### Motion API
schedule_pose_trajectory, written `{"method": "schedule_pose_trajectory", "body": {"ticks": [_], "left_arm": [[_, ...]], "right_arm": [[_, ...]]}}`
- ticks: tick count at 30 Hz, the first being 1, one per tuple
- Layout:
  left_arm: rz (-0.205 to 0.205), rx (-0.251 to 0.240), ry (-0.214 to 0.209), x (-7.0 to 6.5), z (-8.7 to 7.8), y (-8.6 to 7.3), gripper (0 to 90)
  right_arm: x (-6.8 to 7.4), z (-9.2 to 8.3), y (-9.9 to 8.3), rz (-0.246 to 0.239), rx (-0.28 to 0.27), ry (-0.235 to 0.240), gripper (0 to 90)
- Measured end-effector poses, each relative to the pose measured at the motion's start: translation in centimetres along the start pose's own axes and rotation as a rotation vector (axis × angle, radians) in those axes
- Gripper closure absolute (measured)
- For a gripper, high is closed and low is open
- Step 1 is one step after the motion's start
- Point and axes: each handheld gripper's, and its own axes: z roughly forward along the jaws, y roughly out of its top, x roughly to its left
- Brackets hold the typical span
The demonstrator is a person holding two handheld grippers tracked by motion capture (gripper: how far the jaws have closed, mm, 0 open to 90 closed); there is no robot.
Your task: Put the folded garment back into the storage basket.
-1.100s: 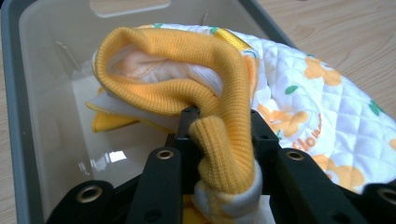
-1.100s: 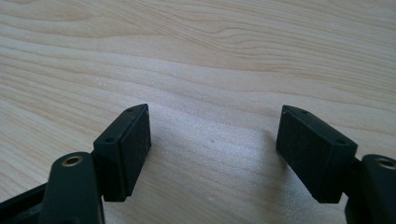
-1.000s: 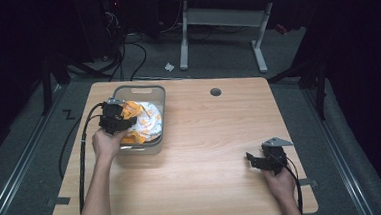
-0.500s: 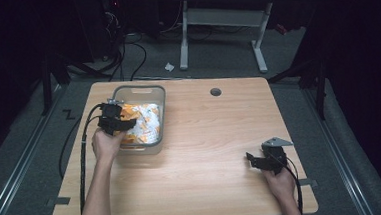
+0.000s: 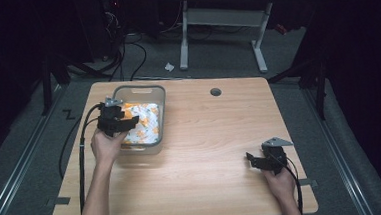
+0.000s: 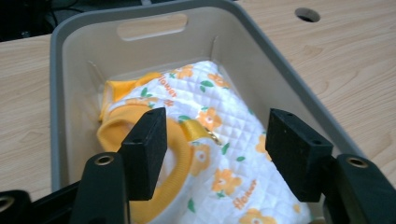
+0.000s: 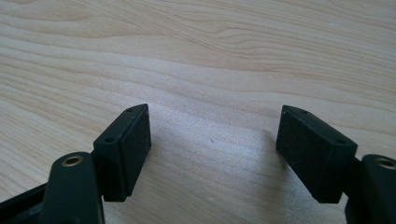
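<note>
L gripper jaws just opened over garment inside bin.

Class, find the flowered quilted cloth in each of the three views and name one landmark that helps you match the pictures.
High view: the flowered quilted cloth lies in the grey bin at the table's left rear.
Left gripper view: the cloth lies inside the bin, just beyond the open jaws.
Right gripper view: not in it; bare wooden tabletop.
Shared landmark: the round hole in the tabletop, top right in the left gripper view.
</note>
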Motion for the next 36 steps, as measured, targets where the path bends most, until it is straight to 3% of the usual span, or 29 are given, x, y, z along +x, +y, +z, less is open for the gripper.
{"method": "schedule_pose_trajectory", "body": {"ticks": [16, 25, 36], "left_arm": [[0.034, -0.098, -0.064, -3.1, -1.8, -0.4, 37.6], [0.074, -0.091, -0.076, -4.7, -2.1, -0.8, 37.7], [0.093, -0.117, -0.108, -6.3, -2.8, -1.2, 37.6]], "right_arm": [[0.0, 0.0, 0.0, 0.001, 0.000, 0.000, 26.6], [0.0, 0.0, 0.0, 0.001, 0.000, 0.000, 26.6], [0.0, 0.0, 0.0, 0.001, 0.000, 0.000, 26.6]]}}
